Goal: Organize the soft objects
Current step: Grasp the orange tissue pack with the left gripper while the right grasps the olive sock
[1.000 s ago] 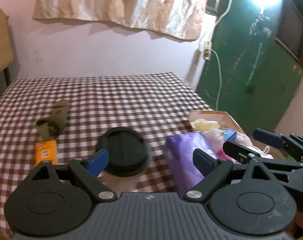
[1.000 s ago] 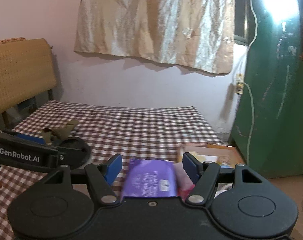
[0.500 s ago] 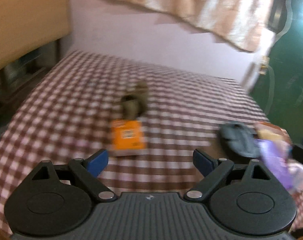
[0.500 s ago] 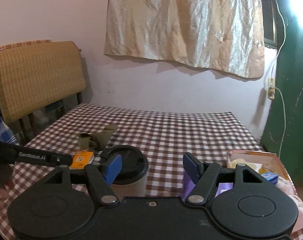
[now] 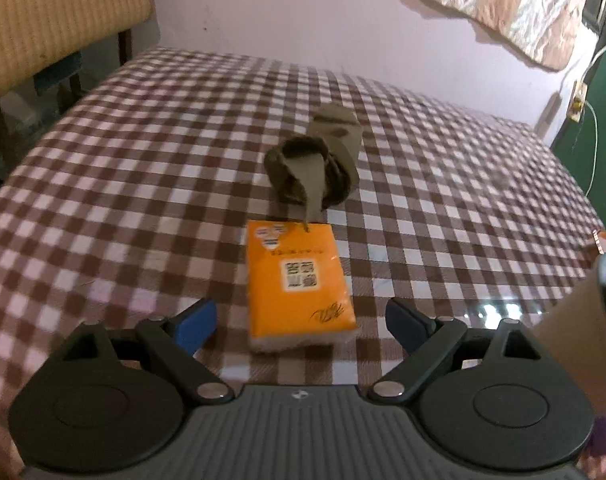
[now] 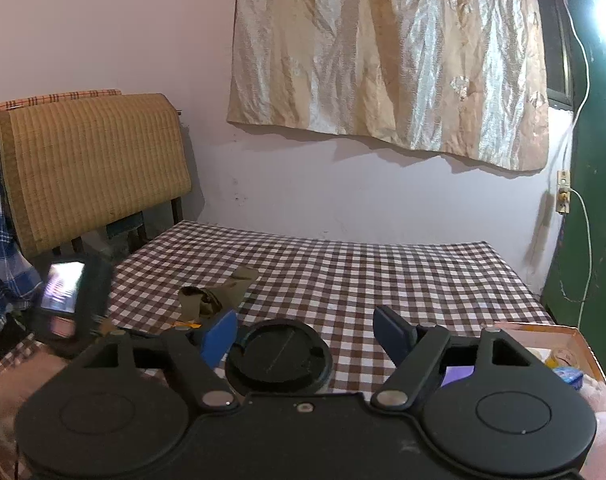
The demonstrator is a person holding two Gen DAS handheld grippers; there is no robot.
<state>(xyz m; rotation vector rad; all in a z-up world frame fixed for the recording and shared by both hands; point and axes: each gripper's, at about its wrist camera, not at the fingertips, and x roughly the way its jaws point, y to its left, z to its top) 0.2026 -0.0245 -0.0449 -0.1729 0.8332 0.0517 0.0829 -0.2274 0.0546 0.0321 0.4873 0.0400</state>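
Observation:
An orange tissue pack [image 5: 299, 284] lies on the checked tablecloth [image 5: 143, 168], right in front of my open, empty left gripper [image 5: 299, 322]. A rolled olive sock [image 5: 319, 164] lies just beyond the pack; it also shows in the right wrist view [image 6: 215, 294]. My right gripper [image 6: 305, 332] is open and empty above a paper cup with a black lid [image 6: 277, 356]. A cardboard box [image 6: 543, 340] with soft items stands at the right, a purple pack [image 6: 457, 374] beside it.
The cup's side [image 5: 571, 328] stands close on the right of my left gripper. A woven chair back [image 6: 87, 168] stands at the table's left edge. The wall, a hanging curtain [image 6: 391, 56] and a green door [image 6: 595, 200] bound the far and right sides.
My left gripper has swung left from the cup and purple pack to face the orange tissue pack and sock. My right gripper has turned left from the purple pack to over the cup.

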